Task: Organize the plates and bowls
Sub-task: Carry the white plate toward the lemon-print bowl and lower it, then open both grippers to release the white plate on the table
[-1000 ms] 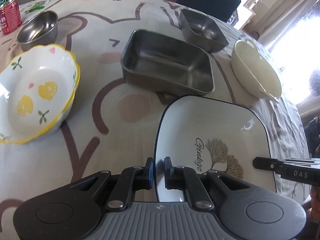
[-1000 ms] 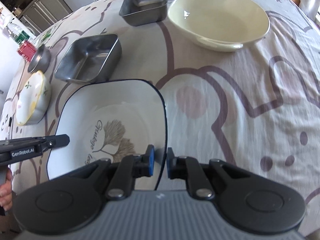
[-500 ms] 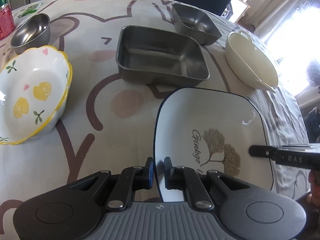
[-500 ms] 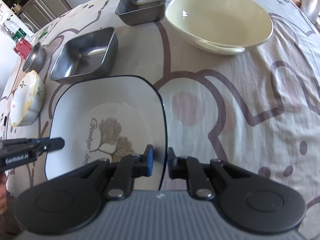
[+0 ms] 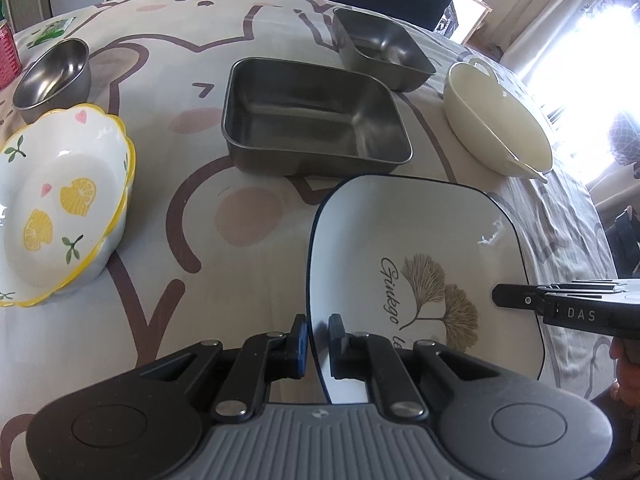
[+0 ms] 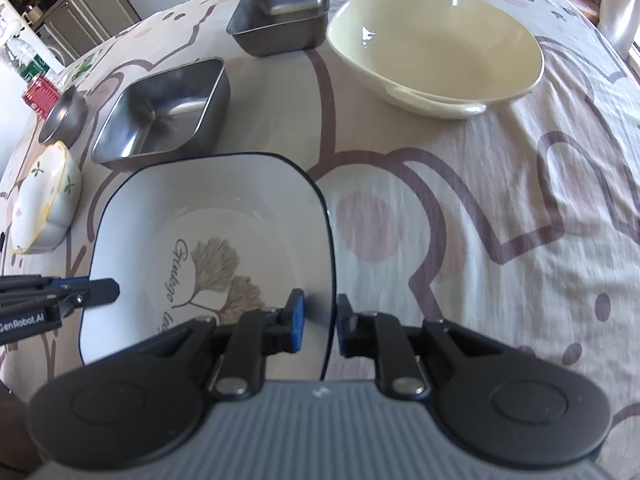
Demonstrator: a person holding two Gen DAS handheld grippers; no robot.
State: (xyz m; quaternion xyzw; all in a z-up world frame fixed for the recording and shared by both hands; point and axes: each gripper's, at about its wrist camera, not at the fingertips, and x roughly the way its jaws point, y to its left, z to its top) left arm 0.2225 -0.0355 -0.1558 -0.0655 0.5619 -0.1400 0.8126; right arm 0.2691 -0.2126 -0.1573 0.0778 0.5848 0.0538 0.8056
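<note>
A square white plate (image 5: 424, 240) with a dark rim and a ginkgo print is held between both grippers, above the patterned tablecloth. My left gripper (image 5: 318, 334) is shut on the plate's left edge. My right gripper (image 6: 320, 322) straddles the right edge of the plate (image 6: 224, 216), its jaws a little wider apart than before but still around the rim. Each gripper's fingers show in the other's view, at the plate's opposite edge. A lemon-print bowl (image 5: 60, 204), a cream bowl (image 6: 436, 44) and steel dishes stand beyond.
A large steel tray (image 5: 316, 116), a smaller steel tray (image 5: 380, 52) and a round steel bowl (image 5: 54, 74) stand on the tablecloth (image 6: 500, 208). A red can (image 6: 40, 94) is at the far left. The table's edge drops off at the right.
The plate and both grippers have drawn back toward the near side, away from the steel tray. The right gripper's jaws have parted slightly around the rim.
</note>
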